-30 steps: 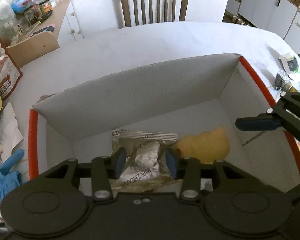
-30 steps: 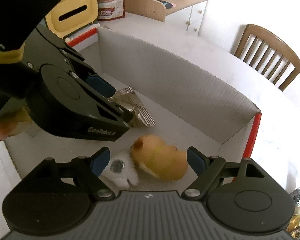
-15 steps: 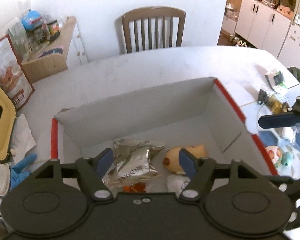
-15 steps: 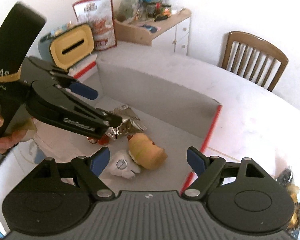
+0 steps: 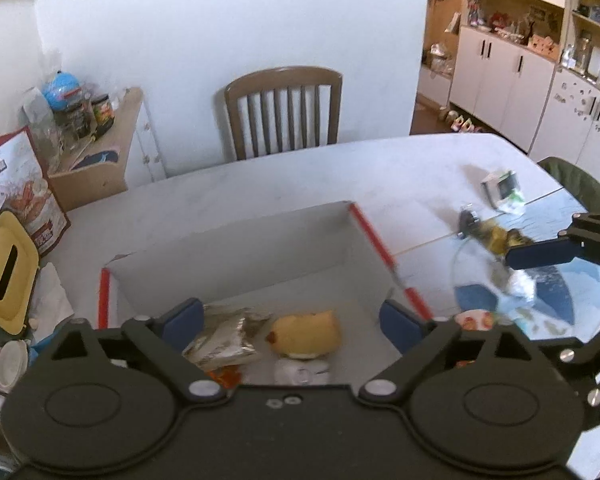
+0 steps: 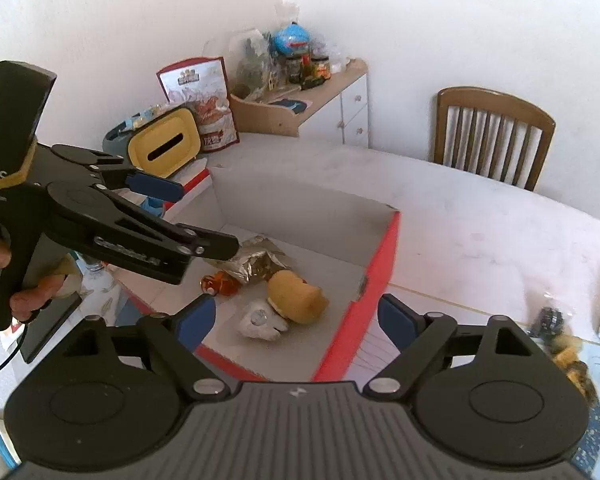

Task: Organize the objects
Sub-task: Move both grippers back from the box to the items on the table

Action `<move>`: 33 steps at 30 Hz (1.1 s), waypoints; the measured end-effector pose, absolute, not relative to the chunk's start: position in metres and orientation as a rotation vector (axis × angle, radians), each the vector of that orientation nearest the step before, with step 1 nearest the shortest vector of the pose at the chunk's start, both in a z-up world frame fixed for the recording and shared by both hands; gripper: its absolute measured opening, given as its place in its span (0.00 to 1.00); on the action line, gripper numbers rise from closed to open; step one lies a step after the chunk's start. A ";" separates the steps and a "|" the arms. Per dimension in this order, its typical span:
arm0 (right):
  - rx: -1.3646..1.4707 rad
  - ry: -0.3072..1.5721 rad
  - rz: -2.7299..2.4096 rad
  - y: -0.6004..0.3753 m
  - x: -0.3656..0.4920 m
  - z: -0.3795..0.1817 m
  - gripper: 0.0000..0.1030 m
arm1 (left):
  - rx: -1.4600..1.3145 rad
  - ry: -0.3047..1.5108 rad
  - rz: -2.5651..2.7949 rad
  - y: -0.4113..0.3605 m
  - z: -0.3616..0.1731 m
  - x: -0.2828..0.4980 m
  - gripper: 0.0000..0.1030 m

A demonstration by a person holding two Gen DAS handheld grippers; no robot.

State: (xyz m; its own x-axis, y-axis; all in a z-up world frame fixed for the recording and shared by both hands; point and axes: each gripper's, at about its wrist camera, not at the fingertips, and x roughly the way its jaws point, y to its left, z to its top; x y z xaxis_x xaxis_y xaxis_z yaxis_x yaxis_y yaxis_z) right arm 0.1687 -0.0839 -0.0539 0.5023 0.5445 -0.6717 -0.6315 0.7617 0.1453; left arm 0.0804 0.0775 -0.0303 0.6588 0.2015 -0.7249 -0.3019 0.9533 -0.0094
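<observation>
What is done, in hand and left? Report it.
Done: the silver foil packet, yellow plush toy, white item and orange piece lie in the box.
In hand: nothing. The left gripper has just been opening its jaws, empty, above the box; the right gripper is open and empty too.
Left: the small things on the table right of the box.

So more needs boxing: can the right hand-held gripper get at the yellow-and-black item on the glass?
Probably yes: the right hand-held gripper is open and empty, and nothing stands over the yellow-and-black item.
</observation>
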 end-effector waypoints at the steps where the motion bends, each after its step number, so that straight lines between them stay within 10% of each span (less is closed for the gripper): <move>1: -0.118 0.761 0.710 -0.091 0.166 -0.053 0.87 | -0.133 0.797 0.285 0.073 -0.029 0.080 0.98; 33: -0.151 0.921 0.559 -0.282 0.191 -0.117 0.93 | -0.157 0.890 0.239 -0.097 -0.075 0.166 1.00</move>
State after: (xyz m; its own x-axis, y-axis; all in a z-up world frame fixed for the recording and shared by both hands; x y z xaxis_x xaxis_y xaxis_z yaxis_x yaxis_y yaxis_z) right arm 0.1911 -0.2819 -0.1166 0.4745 0.3921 -0.7881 -0.5177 0.8484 0.1104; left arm 0.1660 -0.0968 -0.0747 0.6053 0.1409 -0.7835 -0.2711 0.9619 -0.0364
